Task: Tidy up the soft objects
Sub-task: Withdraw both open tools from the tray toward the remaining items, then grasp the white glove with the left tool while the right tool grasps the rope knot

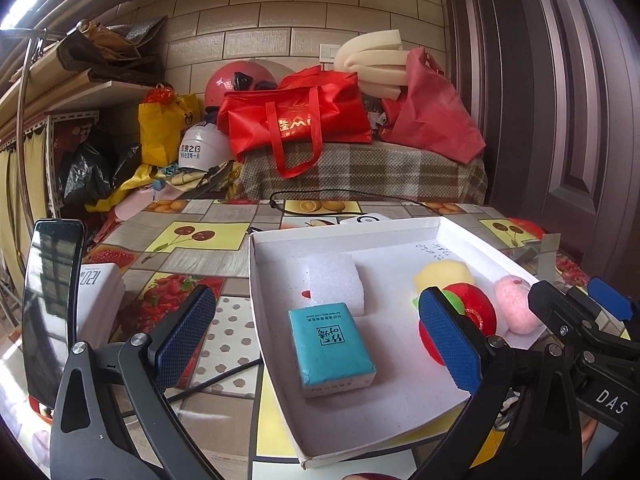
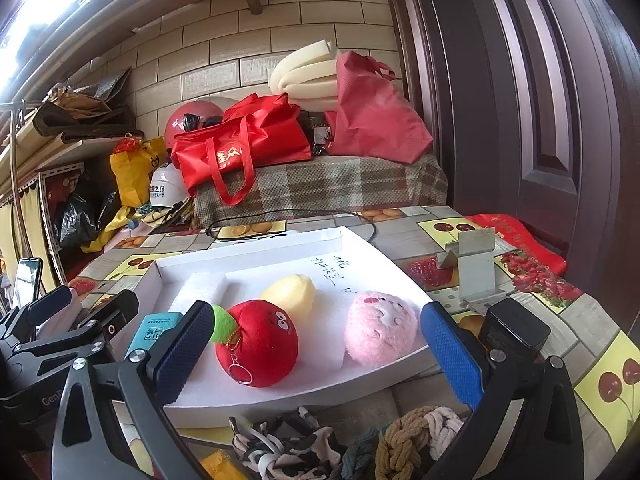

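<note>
Left wrist view first: my left gripper (image 1: 316,344) has its jaws spread wide with nothing between them, hovering over the near left part of the white tray (image 1: 256,280), right above the teal tissue pack (image 1: 332,350). Just beyond that pack lies the white foam block (image 1: 336,284). Over on my right gripper (image 2: 316,350), the jaws are wide apart and empty too, framing the red plush apple (image 2: 260,340) and the pink plush (image 2: 380,334), with the yellow sponge (image 2: 290,292) just behind them. So five soft things sit in the tray already, I reckon. Still out on the tablecloth at the near edge: a braided rope knot (image 2: 420,432) and a camouflage cloth (image 2: 288,444). Those look like what's left.
</note>
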`<state>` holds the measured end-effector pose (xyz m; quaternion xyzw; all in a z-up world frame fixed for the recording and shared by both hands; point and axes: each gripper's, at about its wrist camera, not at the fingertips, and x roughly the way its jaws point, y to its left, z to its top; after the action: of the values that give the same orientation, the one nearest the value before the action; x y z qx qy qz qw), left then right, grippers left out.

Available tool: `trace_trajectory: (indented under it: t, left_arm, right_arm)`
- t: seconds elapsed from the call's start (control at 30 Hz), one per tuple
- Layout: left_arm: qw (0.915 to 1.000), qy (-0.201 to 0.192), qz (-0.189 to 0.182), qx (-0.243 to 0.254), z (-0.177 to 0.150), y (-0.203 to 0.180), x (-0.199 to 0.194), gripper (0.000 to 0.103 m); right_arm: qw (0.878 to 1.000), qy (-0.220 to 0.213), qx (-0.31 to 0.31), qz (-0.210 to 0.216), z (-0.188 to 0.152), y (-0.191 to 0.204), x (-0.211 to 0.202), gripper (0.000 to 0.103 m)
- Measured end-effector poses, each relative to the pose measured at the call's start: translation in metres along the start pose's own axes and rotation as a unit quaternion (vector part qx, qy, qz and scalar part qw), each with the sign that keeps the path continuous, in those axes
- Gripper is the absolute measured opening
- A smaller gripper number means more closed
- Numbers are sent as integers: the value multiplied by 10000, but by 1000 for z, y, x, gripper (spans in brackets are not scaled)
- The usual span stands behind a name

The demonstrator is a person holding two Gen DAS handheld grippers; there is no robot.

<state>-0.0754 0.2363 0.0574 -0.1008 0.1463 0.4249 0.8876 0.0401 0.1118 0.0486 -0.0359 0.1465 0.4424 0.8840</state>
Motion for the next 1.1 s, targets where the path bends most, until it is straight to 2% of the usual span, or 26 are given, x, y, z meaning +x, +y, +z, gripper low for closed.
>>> trace_trajectory:
  t: [0.23, 0.8, 0.97, 1.1]
  left_arm:
    - [9996, -32, -181, 209, -8, -6, -21, 103]
    - [9974, 185, -576, 404, -23, -10, -52, 103]
    - [9954, 344, -742, 498, -28, -13, -59, 103]
    - [9904, 622, -1051, 650, -35, -18, -64, 103]
  right_arm:
    - [9999, -10, 121, -83, -2, -9, -9, 103]
    - [9979, 148, 609, -130, -10, -42, -30, 103]
    - [9956, 291, 885, -116, -14, -58, -34, 103]
    - [9915, 465, 1212, -96, -20, -75, -37, 103]
